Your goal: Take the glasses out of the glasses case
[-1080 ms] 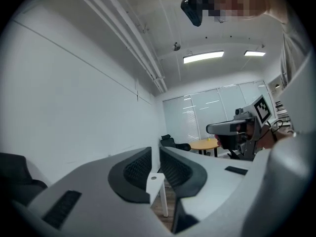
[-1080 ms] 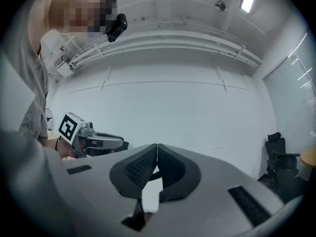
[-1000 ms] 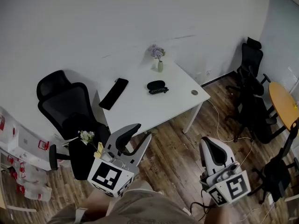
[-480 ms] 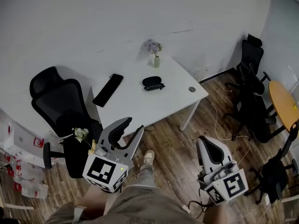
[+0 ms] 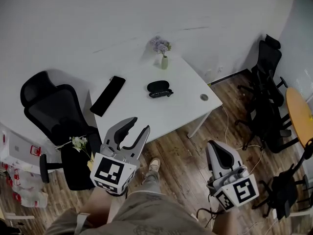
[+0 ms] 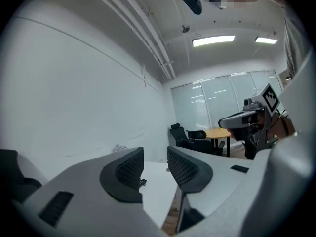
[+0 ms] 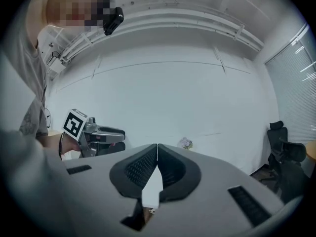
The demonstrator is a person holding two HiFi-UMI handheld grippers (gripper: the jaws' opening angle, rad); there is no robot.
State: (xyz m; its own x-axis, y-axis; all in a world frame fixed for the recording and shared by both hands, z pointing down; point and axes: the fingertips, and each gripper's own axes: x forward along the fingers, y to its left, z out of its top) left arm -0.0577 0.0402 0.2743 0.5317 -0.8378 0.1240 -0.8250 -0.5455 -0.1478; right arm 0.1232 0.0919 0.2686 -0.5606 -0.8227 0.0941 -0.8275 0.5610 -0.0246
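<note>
A black glasses case (image 5: 159, 86) lies on the white table (image 5: 181, 106), with dark glasses (image 5: 161, 93) right in front of it. Both grippers hang in the air well short of the table, over the wooden floor. My left gripper (image 5: 136, 131) is at the lower left, its jaws open and empty; in the left gripper view (image 6: 155, 162) the gap between the pads shows only the table. My right gripper (image 5: 216, 148) is at the lower right, jaws closed together with nothing between them, as the right gripper view (image 7: 157, 152) shows.
On the table also stand a small vase of flowers (image 5: 162, 53), a flat black rectangular object (image 5: 107, 95) and a small round object (image 5: 204, 97). A black office chair (image 5: 54, 121) is left of the table. More chairs (image 5: 266, 102) and a round orange table (image 5: 299, 116) are on the right.
Both grippers have come forward toward the table while the person steps closer. The left jaws look slightly wider than at the start.
</note>
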